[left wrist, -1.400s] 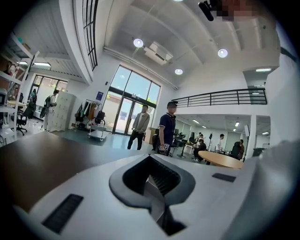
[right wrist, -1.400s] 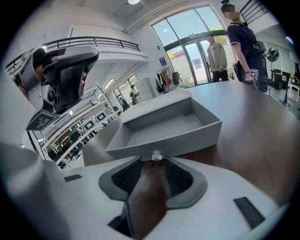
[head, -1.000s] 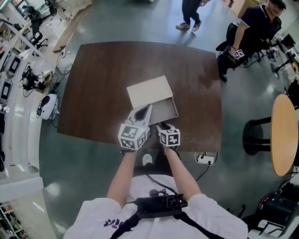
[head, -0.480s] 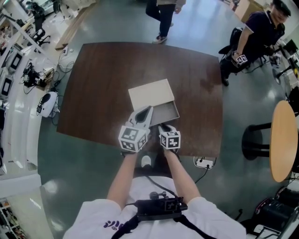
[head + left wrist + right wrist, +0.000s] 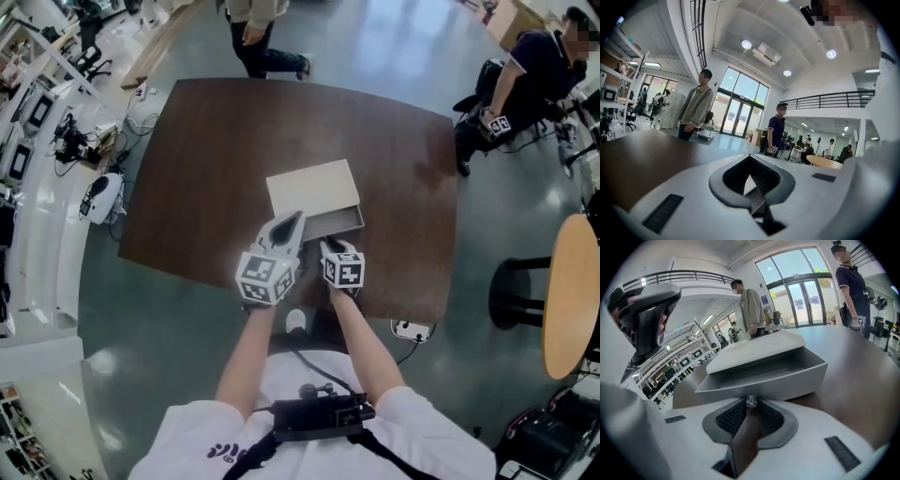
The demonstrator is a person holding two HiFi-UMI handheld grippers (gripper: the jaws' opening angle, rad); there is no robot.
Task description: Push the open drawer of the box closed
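– Our right tool (image 5: 331, 247) first: how do we have it?
– Its jaws have just been closing, and we see them pinched on the small shiny knob (image 5: 750, 401) at the middle of the drawer (image 5: 765, 380) front, one pad on each side.
– And where do we find the drawer?
– Part-way out of the pale box (image 5: 312, 190), on the side nearest us, its grey inside showing. That box lies flat on the dark brown worktop (image 5: 206, 159), about mid-width and closer to our edge than to the far one.
– What of our left tool (image 5: 750, 157)?
– Clenched, tips together with nothing between them. From the head view we see it just left of the right one, its tips over the drawer's left corner. Whether it touches, we cannot tell.
– Anyone around?
– One standing person (image 5: 255, 28) is past the far edge, and one seated person (image 5: 525, 80) is off to the right.
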